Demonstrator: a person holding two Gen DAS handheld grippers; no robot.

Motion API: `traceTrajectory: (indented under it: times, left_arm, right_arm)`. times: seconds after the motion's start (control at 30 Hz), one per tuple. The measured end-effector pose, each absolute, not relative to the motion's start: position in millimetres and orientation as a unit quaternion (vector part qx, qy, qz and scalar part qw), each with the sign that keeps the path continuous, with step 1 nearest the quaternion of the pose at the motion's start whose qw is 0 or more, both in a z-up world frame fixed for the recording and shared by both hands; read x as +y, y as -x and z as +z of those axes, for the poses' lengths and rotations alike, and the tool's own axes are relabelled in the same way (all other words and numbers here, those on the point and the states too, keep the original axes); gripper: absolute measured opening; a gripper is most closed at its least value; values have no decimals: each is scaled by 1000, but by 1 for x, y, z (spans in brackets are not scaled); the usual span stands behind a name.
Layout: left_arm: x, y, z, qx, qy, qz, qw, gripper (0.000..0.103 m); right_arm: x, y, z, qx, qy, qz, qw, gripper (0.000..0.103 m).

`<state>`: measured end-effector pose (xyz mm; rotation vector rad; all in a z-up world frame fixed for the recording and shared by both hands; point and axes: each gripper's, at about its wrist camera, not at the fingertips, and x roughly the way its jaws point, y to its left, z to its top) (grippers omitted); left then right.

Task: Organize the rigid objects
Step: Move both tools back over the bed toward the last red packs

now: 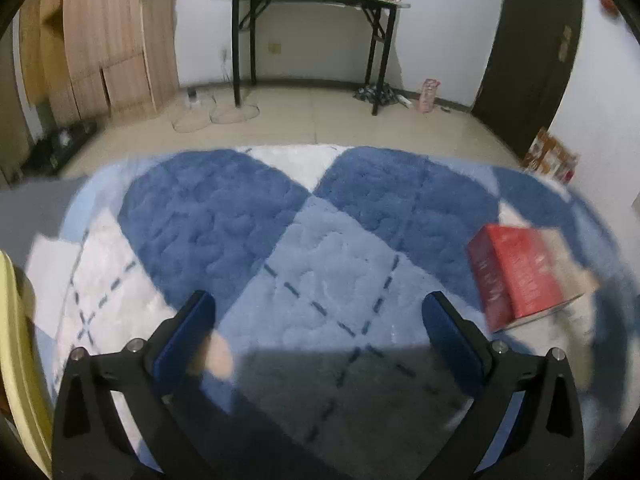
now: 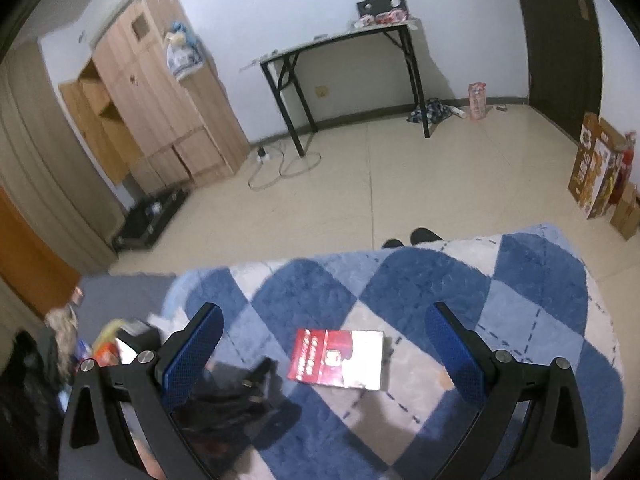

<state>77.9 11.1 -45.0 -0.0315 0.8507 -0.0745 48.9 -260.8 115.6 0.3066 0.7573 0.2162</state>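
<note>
The red box (image 2: 339, 358) lies flat on the blue-and-white rug (image 2: 432, 280), in the lower centre of the right wrist frame. Its face is red on the left and pale on the right. It sits between the two fingers of the right gripper (image 2: 324, 322) as framed, beyond their tips and not touching either one. The right gripper's jaws stand wide apart with nothing between them.

In the left wrist frame the same red box (image 1: 520, 276) appears at the right edge, blurred, resting on the rug (image 1: 224, 208). It lies to the right of the left gripper (image 1: 320, 308), clear of the right-hand finger. The left gripper's jaws are also spread wide and hold nothing.

A dark, blurred object (image 2: 240, 396) lies on the rug at the lower left of the right wrist frame, just beside the box; its kind cannot be determined.

Beyond the rug lies a pale tiled floor (image 2: 360, 184). A black-legged table (image 2: 344, 44) stands against the far wall at upper centre, and a wooden cabinet (image 2: 160, 92) occupies the upper left
</note>
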Motion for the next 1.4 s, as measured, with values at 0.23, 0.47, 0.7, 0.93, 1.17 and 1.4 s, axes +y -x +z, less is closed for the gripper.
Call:
traceTrajectory:
  times: [0.23, 0.47, 0.7, 0.93, 1.17, 1.4]
  left_arm:
    - [12, -75, -42, 410, 10, -32, 912, 103]
    - [12, -79, -43, 412, 6, -30, 910, 103]
    - [14, -79, -43, 413, 8, -31, 910, 103]
    - [13, -79, -43, 413, 7, -31, 910, 103]
    - [13, -80, -42, 413, 7, -31, 910, 103]
    - [13, -79, -42, 413, 7, -32, 910, 103]
  right_arm:
    - [-300, -40, 111, 349, -187, 108, 912, 103]
    - [-358, -22, 109, 329, -231, 85, 912, 103]
    - [-354, -10, 116, 315, -220, 96, 918, 103]
    - [-337, -6, 125, 306, -201, 113, 924, 103]
    - [-317, -18, 122, 319, -178, 118, 923, 103]
    - [-313, -27, 119, 329, -171, 104, 923, 103]
